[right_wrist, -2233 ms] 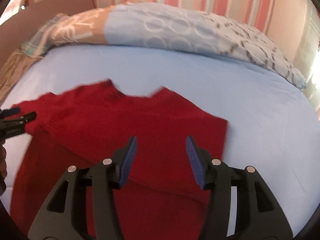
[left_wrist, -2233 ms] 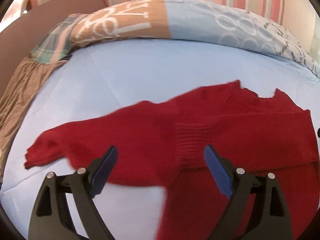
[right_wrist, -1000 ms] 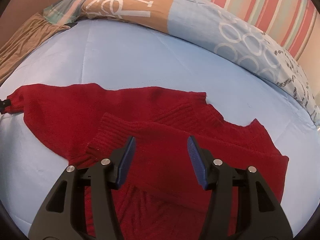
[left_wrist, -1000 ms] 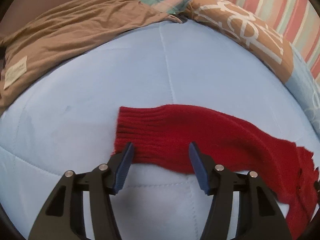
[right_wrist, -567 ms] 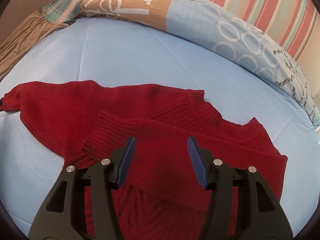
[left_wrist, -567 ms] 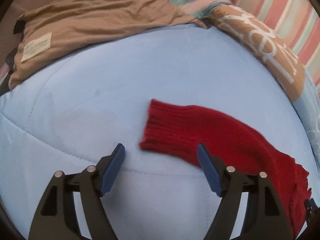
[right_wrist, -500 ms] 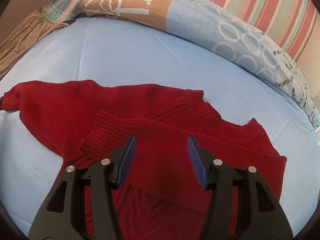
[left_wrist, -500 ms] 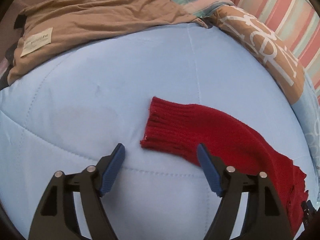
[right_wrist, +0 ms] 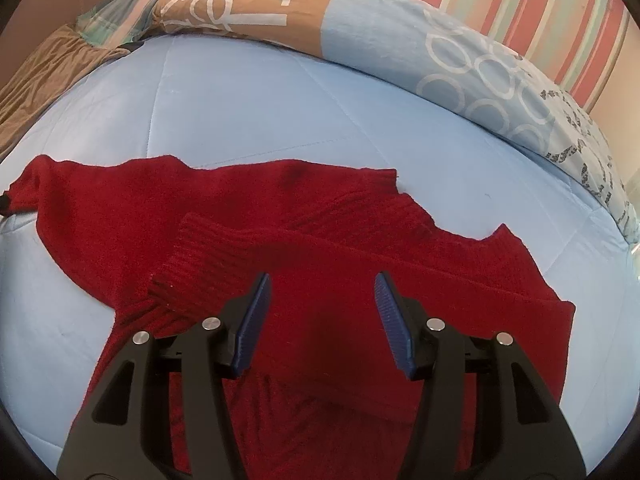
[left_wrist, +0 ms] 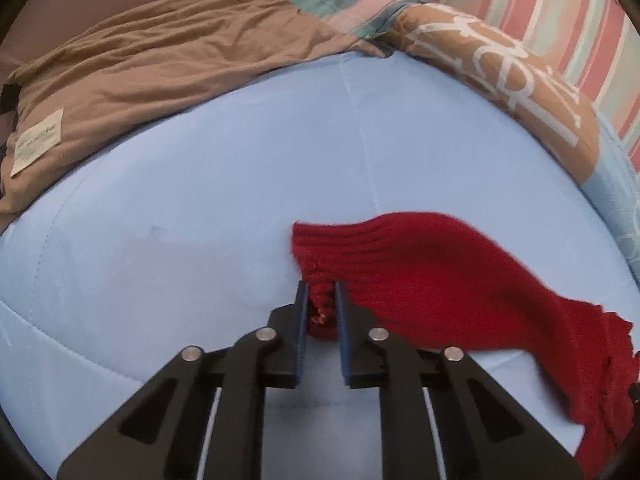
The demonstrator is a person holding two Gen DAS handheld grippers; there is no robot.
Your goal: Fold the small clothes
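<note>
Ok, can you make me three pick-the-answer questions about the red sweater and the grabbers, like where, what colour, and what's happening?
1. Where does the sweater lie?
A. on a blue bed cover
B. on a wooden floor
C. in a basket

2. What colour are the gripper pads?
A. yellow
B. blue
C. white

3. What is the left gripper doing?
A. standing wide open
B. pinching the sleeve cuff
C. holding a pillow

Answers: 1 A, blue quilting surrounds the sweater; 2 B, both pairs show blue; 3 B, red knit sits squeezed between its closed pads.

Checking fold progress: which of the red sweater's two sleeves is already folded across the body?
The sleeve lying across the red sweater, cuff before the right gripper. The other sleeve stretches outward, pinched by the left gripper.
</note>
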